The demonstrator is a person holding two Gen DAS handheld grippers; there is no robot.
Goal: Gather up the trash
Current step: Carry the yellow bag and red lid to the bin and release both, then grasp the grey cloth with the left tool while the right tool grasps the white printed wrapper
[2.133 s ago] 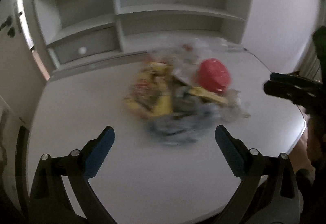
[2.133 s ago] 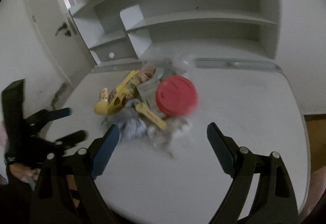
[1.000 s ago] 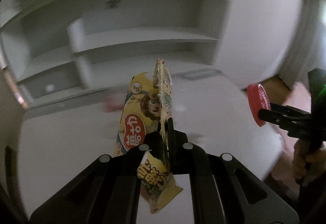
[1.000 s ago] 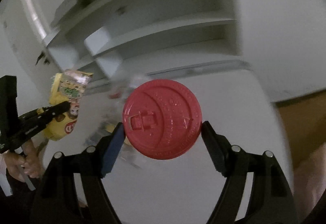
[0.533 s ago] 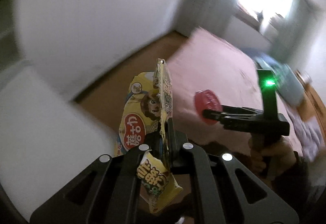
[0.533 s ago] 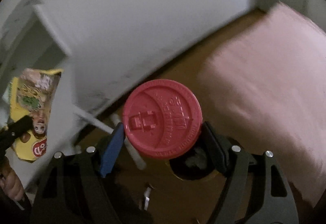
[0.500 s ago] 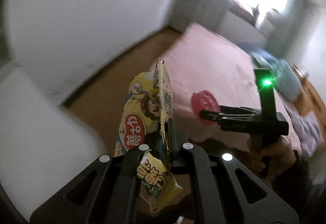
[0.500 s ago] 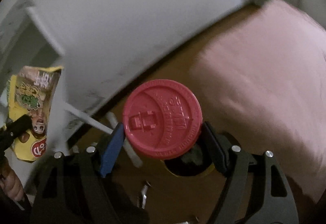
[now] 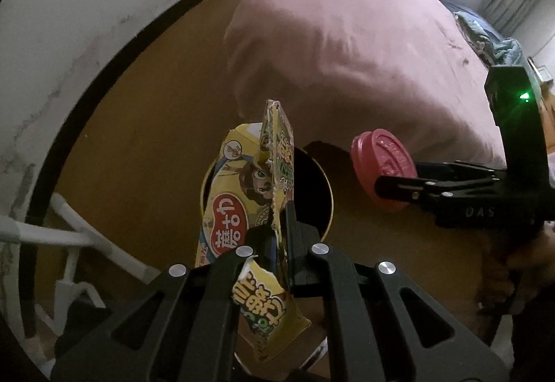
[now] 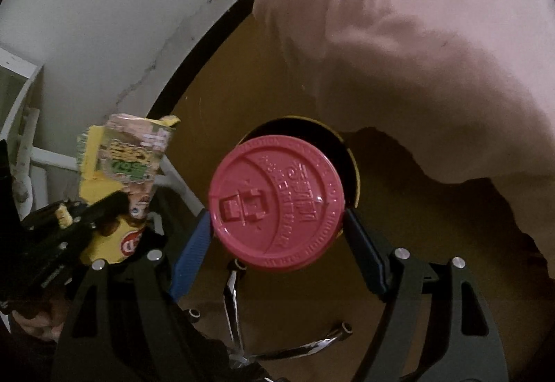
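Left wrist view: the left gripper [image 9: 281, 236] is clamped tight on a crumpled yellow snack wrapper [image 9: 239, 205], held above the round dark-mouthed bin [image 9: 317, 180] on the brown floor [image 9: 145, 125]. To its right, the right gripper [image 9: 392, 175] grips a round red plastic cup lid [image 9: 381, 170] beside the pink bedcover [image 9: 347, 45].

Right wrist view: the right gripper [image 10: 277, 226], jaws wide, pinches the red lid [image 10: 277, 201] by its rim, directly over the bin [image 10: 350, 153]. The wrapper [image 10: 118, 173] hangs at left in the left gripper [image 10: 104, 205].

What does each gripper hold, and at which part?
The left gripper pinches a yellow snack wrapper near its lower middle. The right gripper clamps a red cup lid across its rim.
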